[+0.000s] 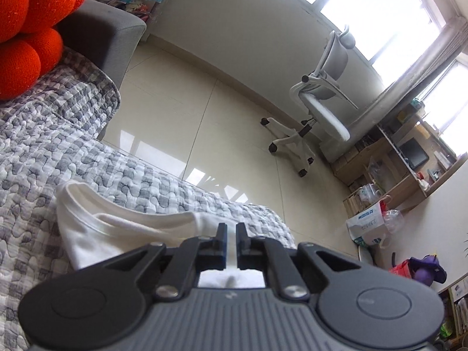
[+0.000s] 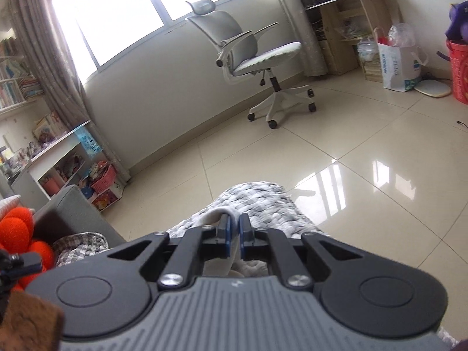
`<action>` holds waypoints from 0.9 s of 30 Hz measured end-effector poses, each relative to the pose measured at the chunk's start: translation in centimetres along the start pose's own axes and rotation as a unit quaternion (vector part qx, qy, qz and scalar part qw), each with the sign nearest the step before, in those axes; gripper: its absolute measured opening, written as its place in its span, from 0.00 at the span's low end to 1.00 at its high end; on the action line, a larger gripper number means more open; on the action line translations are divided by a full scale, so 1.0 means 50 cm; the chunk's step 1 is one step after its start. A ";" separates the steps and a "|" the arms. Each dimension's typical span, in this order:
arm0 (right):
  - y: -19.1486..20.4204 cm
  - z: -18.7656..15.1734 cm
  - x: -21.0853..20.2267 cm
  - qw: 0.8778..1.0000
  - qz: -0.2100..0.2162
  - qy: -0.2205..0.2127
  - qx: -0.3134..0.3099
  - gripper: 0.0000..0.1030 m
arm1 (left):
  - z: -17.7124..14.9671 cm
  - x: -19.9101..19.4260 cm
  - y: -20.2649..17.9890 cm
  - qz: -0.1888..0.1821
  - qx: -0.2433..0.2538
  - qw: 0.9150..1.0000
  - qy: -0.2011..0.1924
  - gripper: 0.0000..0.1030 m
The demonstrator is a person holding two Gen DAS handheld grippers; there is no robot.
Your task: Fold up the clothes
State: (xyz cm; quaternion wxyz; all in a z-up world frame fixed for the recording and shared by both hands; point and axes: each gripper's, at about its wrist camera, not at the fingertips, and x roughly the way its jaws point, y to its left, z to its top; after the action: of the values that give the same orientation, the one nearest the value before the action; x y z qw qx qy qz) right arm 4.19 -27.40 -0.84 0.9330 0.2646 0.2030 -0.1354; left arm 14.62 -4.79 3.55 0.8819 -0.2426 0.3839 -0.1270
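Left claw (image 1: 231,228) and right claw (image 2: 234,219) both nearly closed.

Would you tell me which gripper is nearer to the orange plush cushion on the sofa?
Left, probably. The left gripper, on the white garment, sits a quilt-stretch from the orange cushion. The right gripper is at the quilt's floor-side end; the cushion shows at its view's far-left edge.

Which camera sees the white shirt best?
The left wrist view: the white shirt spreads across the checked quilt with its folds showing. The right wrist view shows only a small pale bit by the right gripper.
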 end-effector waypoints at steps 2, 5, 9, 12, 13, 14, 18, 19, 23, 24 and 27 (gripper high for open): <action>-0.010 0.002 0.001 1.000 -0.015 -0.002 0.005 0.05 | -0.003 -0.002 0.013 0.020 0.001 1.000 -0.002 0.29; -0.024 0.004 0.004 1.000 -0.026 0.005 0.015 0.05 | -0.008 -0.012 0.039 0.067 0.015 0.998 -0.013 0.41; -0.029 0.001 0.006 0.999 -0.017 0.023 0.022 0.12 | -0.023 -0.020 0.093 0.109 0.012 0.994 -0.008 0.55; -0.018 -0.003 -0.002 1.000 -0.015 0.023 0.012 0.18 | -0.044 -0.020 0.135 0.120 -0.010 0.993 0.005 0.58; -0.016 -0.002 -0.002 1.000 -0.014 0.024 0.008 0.18 | -0.051 -0.020 0.148 0.123 -0.016 0.992 0.008 0.58; -0.014 -0.001 -0.001 1.000 -0.014 0.025 0.004 0.18 | -0.059 -0.018 0.160 0.124 -0.022 0.992 0.011 0.58; -0.008 -0.004 -0.006 1.000 -0.012 0.020 -0.003 0.47 | -0.077 -0.006 0.193 0.113 -0.043 0.993 0.015 0.59; -0.005 -0.003 -0.006 1.000 -0.012 0.020 -0.009 0.47 | -0.076 0.000 0.198 0.106 -0.048 0.993 0.016 0.59; 0.004 -0.001 -0.005 1.000 -0.010 0.015 -0.018 0.47 | -0.075 0.023 0.205 0.066 -0.057 0.996 0.021 0.56; 0.004 -0.001 -0.004 1.000 -0.009 0.014 -0.015 0.48 | -0.076 0.027 0.207 0.057 -0.059 0.996 0.021 0.53; 0.014 -0.005 0.000 1.000 -0.001 0.014 -0.015 0.52 | -0.085 0.040 0.214 0.040 -0.074 0.996 0.018 0.33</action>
State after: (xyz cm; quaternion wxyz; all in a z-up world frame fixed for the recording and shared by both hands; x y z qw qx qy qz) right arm 4.35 -26.68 -0.71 0.9337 0.2522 0.2186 -0.1296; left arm 13.20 2.07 -5.79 0.8588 -0.2897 0.4171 -0.0672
